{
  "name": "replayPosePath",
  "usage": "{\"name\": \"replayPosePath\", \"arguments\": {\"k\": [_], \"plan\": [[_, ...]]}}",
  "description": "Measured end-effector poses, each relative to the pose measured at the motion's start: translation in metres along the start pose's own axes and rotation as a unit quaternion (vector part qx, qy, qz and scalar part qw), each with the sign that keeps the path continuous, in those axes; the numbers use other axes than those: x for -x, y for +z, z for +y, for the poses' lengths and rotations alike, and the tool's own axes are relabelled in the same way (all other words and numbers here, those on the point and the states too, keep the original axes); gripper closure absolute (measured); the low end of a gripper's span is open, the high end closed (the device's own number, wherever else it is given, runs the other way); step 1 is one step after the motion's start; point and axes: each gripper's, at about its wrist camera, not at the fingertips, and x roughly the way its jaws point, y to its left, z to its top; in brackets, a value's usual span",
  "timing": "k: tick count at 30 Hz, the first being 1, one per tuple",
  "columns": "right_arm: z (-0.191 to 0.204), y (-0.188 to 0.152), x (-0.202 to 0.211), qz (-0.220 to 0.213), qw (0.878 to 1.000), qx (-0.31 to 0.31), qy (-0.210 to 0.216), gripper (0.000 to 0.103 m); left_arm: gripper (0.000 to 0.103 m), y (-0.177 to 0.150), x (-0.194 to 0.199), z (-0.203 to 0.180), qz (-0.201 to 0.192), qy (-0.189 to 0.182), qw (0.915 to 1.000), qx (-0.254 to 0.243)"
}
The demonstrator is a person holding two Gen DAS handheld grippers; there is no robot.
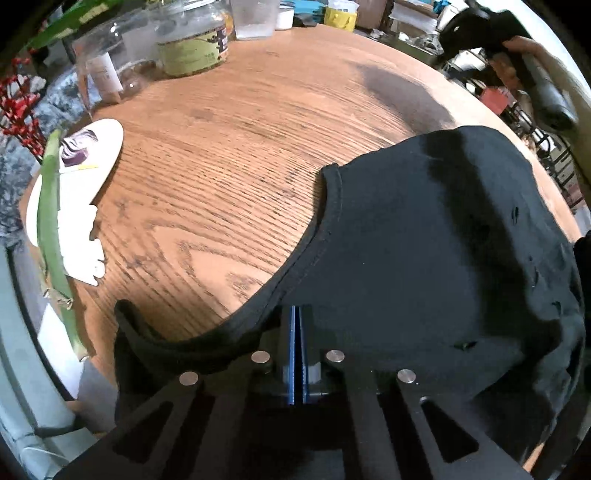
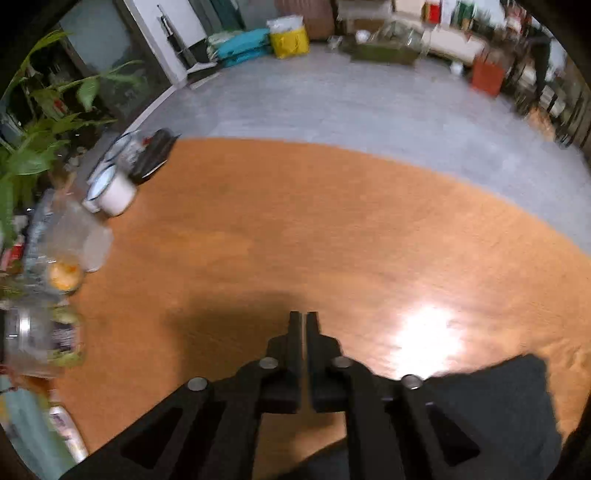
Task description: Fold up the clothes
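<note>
A black T-shirt [image 1: 424, 251] lies on the round wooden table [image 1: 229, 147], spread over its near right part, collar edge toward the table's middle. My left gripper [image 1: 296, 314] is shut on the shirt's near edge, which drapes over its fingers. My right gripper [image 2: 303, 317] is shut and empty, held above the bare table; it also shows high at the top right of the left wrist view [image 1: 491, 33]. A corner of the shirt [image 2: 498, 398] shows low right in the right wrist view.
A white plate with a green leaf [image 1: 85, 177], a glass jar [image 1: 192, 40] and a plastic cup [image 1: 255, 18] stand at the table's far left. In the right wrist view, white mugs [image 2: 114, 188], cups and jars [image 2: 48, 339] line the table's left edge.
</note>
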Motion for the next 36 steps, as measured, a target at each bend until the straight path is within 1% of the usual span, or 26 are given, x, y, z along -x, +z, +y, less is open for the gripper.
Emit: {"name": "replayPosePath", "arguments": {"k": [1,2,3,5,7,8,10,11,12,13,14,15,16,17,18,19,20,21,22,25,27,29,31,34,36], "plan": [[-0.004,-0.001,0.0,0.008,1.0,-0.002,-0.001,0.045,0.098,-0.003,-0.012,-0.003,0.001,-0.007,1.0,0.001],[-0.011,-0.004,0.001,0.017,1.0,-0.007,-0.003,0.042,0.099,-0.012,-0.021,-0.008,0.001,-0.013,0.9999,0.003],[-0.019,-0.007,0.001,0.027,0.999,-0.01,-0.023,0.039,0.099,-0.015,-0.025,-0.009,0.001,-0.019,0.9998,0.004],[-0.047,-0.017,0.008,0.044,0.996,-0.02,-0.073,0.029,0.099,-0.013,-0.026,-0.005,0.004,-0.028,0.9996,0.006],[-0.079,-0.028,0.009,0.077,0.99,-0.05,-0.109,0.029,0.099,-0.012,-0.029,-0.002,0.01,-0.039,0.9991,0.011],[-0.095,-0.033,0.007,0.091,0.987,-0.071,-0.113,0.029,0.099,-0.011,-0.03,-0.001,0.013,-0.044,0.9988,0.014],[-0.118,-0.039,0.0,0.11,0.983,-0.11,-0.099,0.029,0.099,-0.024,-0.029,0.002,0.021,-0.053,0.9982,0.021],[-0.127,-0.042,-0.005,0.111,0.982,-0.127,-0.08,0.03,0.099,-0.027,-0.029,0.003,0.025,-0.057,0.9978,0.024],[-0.131,-0.043,-0.009,0.113,0.982,-0.137,-0.065,0.031,0.099,-0.025,-0.031,0.004,0.028,-0.06,0.9975,0.026],[-0.13,-0.044,-0.012,0.11,0.982,-0.137,-0.062,0.031,0.099,-0.023,-0.032,0.005,0.03,-0.064,0.9971,0.028],[-0.129,-0.044,-0.014,0.106,0.983,-0.135,-0.063,0.028,0.099,-0.021,-0.033,0.006,0.033,-0.067,0.9967,0.031],[-0.127,-0.044,-0.016,0.101,0.984,-0.134,-0.063,0.031,0.099,-0.019,-0.034,0.007,0.034,-0.068,0.9966,0.032],[-0.121,-0.043,-0.018,0.098,0.985,-0.117,-0.084,0.04,0.099,-0.017,-0.035,0.006,0.034,-0.066,0.9967,0.032],[-0.112,-0.041,-0.019,0.092,0.985,-0.09,-0.111,0.054,0.099,-0.015,-0.036,0.006,0.033,-0.064,0.9968,0.033],[-0.103,-0.037,-0.021,0.085,0.987,-0.066,-0.121,0.059,0.099,-0.013,-0.037,0.005,0.032,-0.063,0.997,0.033],[-0.095,-0.034,-0.023,0.079,0.988,-0.044,-0.126,0.076,0.099,-0.011,-0.038,0.005,0.03,-0.059,0.9972,0.034],[-0.091,-0.031,-0.025,0.077,0.988,-0.033,-0.127,0.079,0.099,-0.007,-0.039,0.004,0.027,-0.055,0.9975,0.035],[-0.087,-0.027,-0.027,0.078,0.988,-0.026,-0.13,0.079,0.099,0.0,-0.044,0.001,0.024,-0.05,0.9978,0.036],[-0.083,-0.023,-0.029,0.075,0.989,-0.021,-0.129,0.083,0.099,0.009,-0.053,-0.003,0.019,-0.045,0.9981,0.037],[-0.071,-0.004,-0.037,0.06,0.993,-0.026,-0.1,0.086,0.099,0.032,-0.068,-0.006,0.007,-0.033,0.9983,0.047],[-0.061,0.014,-0.042,0.043,0.996,-0.038,-0.075,0.087,0.099,0.051,-0.075,0.001,-0.008,-0.031,0.9965,0.077],[-0.047,0.034,-0.049,0.021,0.997,-0.045,-0.059,0.088,0.099,0.073,-0.083,0.007,-0.026,-0.024,0.9945,0.099],[-0.023,0.054,-0.05,-0.015,0.998,-0.035,-0.049,0.088,0.099,0.094,-0.09,0.012,-0.043,-0.015,0.9921,0.117],[0.016,0.076,-0.04,-0.088,0.996,-0.022,-0.025,0.088,0.099,0.125,-0.1,0.016,-0.071,0.007,0.9892,0.128],[0.031,0.081,-0.022,-0.138,0.99,-0.025,0.003,0.081,0.099,0.143,-0.107,0.018,-0.087,0.02,0.9866,0.137]]}}
